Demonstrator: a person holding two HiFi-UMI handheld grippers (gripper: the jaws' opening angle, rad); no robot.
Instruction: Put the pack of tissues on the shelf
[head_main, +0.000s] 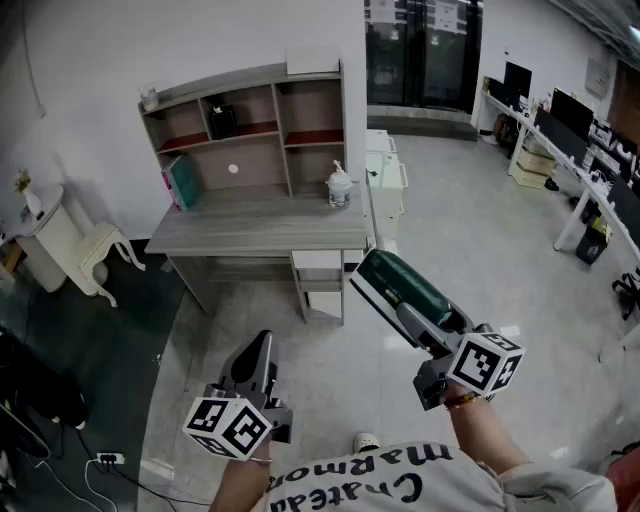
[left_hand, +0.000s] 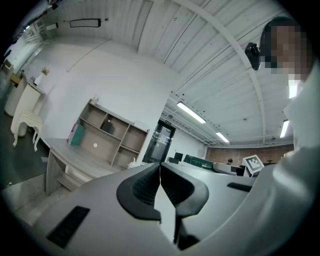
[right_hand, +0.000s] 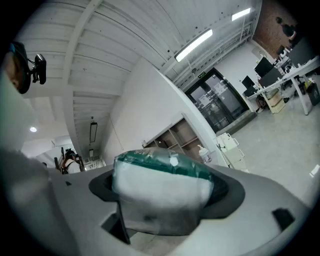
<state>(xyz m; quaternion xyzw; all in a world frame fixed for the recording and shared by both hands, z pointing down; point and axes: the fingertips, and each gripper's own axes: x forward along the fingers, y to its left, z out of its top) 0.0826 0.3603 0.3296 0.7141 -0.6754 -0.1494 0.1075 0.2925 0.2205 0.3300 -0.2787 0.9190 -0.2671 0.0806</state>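
At the far left of the head view, a white rounded cabinet (head_main: 48, 240) and a small white bench (head_main: 100, 250) stand against the white wall. A dark mat (head_main: 70, 340) lies on the floor in front of them, and a power strip (head_main: 109, 459) sits near the bottom edge. Next comes a grey wooden desk (head_main: 250, 232) that carries the shelf (head_main: 245, 120), an open unit of cubbies. A teal book (head_main: 181, 182) leans at the desk's left end under the shelf. A dark object (head_main: 222, 120) sits in an upper cubby, a white box (head_main: 312, 62) lies on top, and a pump bottle (head_main: 340, 187) stands at the desk's right end. Just beside the desk on the right is a white drawer unit (head_main: 385, 175). Beyond it are dark glass doors (head_main: 420, 50), and at the far right a row of office desks (head_main: 575, 150) with monitors. The floor (head_main: 490, 260) is pale and glossy.

The left gripper (head_main: 262, 342) is low in front of the person, over the floor. Its own view shows the jaws meeting at the tips with nothing between them. The right gripper (right_hand: 165, 207) is held higher and points toward the desk. Its jaws stand wide, with a dark pad pressed on each side of the pack of tissues (right_hand: 157, 170). The pack is a white block in a green-topped wrapper that fills the gap and sticks out past the fingertips. In the head view it hangs in the air above the floor, in front of the desk's right corner and well apart from the shelf.
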